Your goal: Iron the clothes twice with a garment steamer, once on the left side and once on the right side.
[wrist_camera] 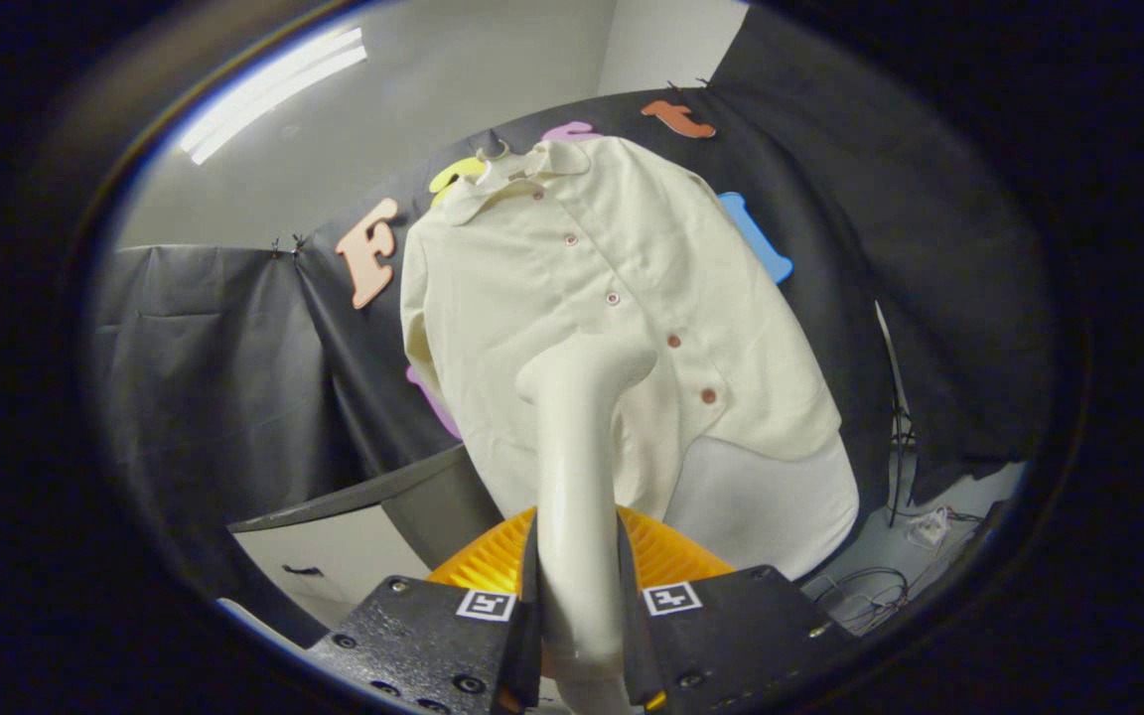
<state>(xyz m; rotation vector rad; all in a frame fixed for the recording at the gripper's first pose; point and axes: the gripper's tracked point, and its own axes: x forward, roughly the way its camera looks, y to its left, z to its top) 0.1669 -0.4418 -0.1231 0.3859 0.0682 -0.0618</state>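
Observation:
A cream button-up shirt (572, 318) hangs on a hanger (493, 159) against the black booth wall, its row of reddish buttons running down the front. My gripper (579, 606) is shut on the handle of a cream garment steamer (577, 467), both black fingers pressing its sides. The steamer rises between the fingers, and its head (587, 367) meets the shirt's lower front just left of the button row. An orange ribbed part (671, 556) lies right behind the fingers, under the steamer.
A grey board (403, 492) juts out below the shirt on the left, above a white surface (334, 561). Cables (870, 596) and a thin stand (898, 437) are on the floor to the right. A ceiling light (274, 89) glows above.

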